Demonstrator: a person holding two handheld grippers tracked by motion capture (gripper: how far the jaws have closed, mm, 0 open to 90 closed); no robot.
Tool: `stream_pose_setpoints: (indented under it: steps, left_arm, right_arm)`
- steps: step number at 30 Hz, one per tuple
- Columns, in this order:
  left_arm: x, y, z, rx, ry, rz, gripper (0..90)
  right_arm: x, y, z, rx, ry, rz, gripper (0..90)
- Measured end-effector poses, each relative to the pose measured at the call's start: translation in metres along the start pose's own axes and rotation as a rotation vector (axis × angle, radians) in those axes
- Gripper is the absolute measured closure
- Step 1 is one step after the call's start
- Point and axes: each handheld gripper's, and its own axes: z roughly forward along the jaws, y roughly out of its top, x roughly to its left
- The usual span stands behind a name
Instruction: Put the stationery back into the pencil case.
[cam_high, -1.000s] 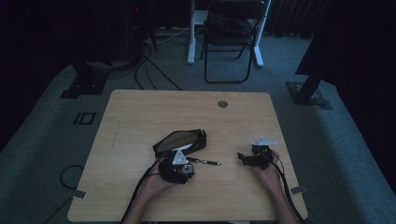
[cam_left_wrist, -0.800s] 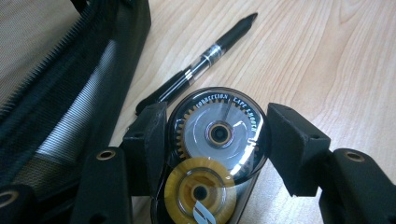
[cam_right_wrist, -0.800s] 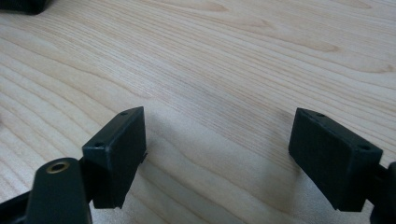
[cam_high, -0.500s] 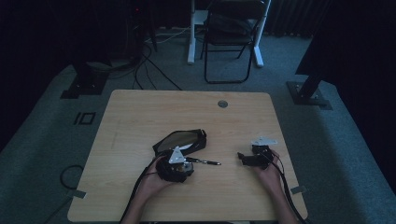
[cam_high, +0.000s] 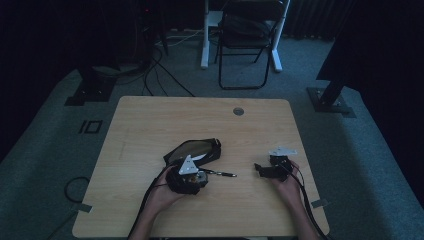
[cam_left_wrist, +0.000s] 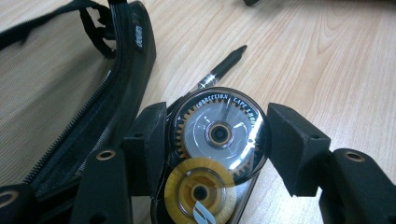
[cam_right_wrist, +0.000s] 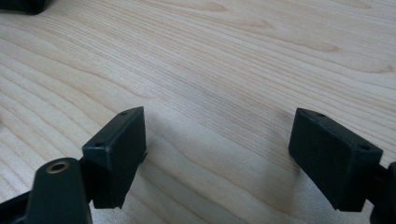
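My left gripper rests on the table's near side, just in front of an open black mesh pencil case. In the left gripper view its jaws are shut on a clear correction tape dispenser, whose gears and yellow spool show through. A black pen lies on the wood just beyond the dispenser, and the pen points right in the high view. The pencil case lies open to the left, its zipper facing me. My right gripper sits to the right, open over bare wood with nothing between its jaws.
The wooden table has a round cable grommet near its far edge. A folding chair and cables on the floor lie beyond the table. Both forearms come in from the near edge.
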Motion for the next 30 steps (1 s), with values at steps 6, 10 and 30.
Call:
stream_pose_setpoints:
  steps: [6,10,30]
  left_arm:
    - [-0.002,0.005,-0.005,-0.009,-0.002,0.007,41.2]
    - [-0.003,0.008,-0.009,-0.019,0.0,0.013,41.2]
    - [0.0,0.018,-0.024,-0.055,0.017,0.007,41.2]
  right_arm:
    - [0.0,0.0,0.0,0.0,0.0,0.0,19.0]
    - [0.0,0.0,0.0,0.0,0.0,0.0,19.0]
    - [0.0,0.0,0.0,0.0,0.0,0.0,19.0]
